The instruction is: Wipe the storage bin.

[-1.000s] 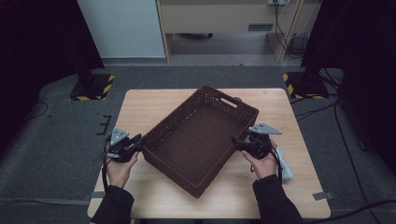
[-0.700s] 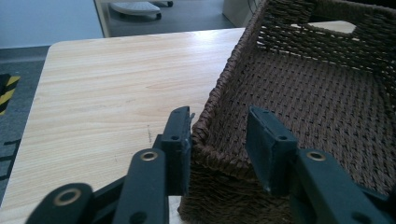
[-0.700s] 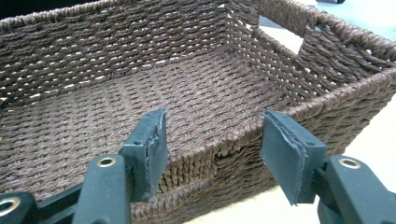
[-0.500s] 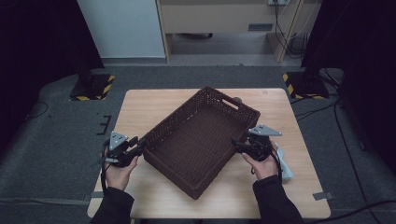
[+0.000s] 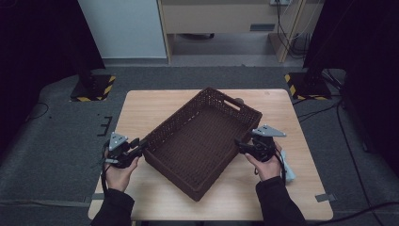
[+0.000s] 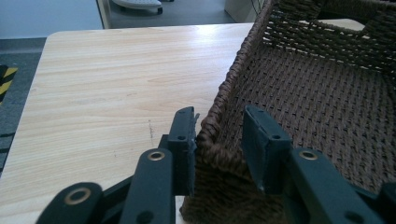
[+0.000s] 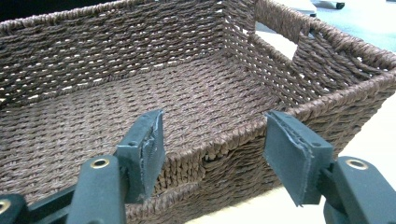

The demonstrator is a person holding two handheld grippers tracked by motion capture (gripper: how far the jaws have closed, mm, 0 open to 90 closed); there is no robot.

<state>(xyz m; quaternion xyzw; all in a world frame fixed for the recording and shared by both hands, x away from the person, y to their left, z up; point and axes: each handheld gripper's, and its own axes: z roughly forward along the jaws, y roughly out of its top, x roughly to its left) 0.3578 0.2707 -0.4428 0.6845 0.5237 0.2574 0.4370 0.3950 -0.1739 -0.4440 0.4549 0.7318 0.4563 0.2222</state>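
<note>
- Woven basket (image 5: pixel 202 141) sits diagonally, centre frame, on the desk (image 5: pixel 150 108).
- Left gripper (image 6: pixel 219 140) – fingers spread, just opening, astride the basket rim.
- Right gripper (image 7: pixel 212 149) – fingers spread wide astride the opposite rim.
- Step in hand: releasing. Next: withdraw both clear.

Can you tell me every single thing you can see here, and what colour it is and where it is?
Basket: one, dark brown, woven, empty, lying slantwise in the middle of the table.
Table: one, light wood, in the middle of the floor.
Cloth: one, pale blue-white, on the table by the person's right hand.
Stand feet: two, black with yellow stripes, on the grey floor behind the table.
Left claw: one, black, jaws apart on either side of the basket's rim, just opened.
Right claw: one, black, jaws wide open at the basket's other side, opening a little more.
</note>
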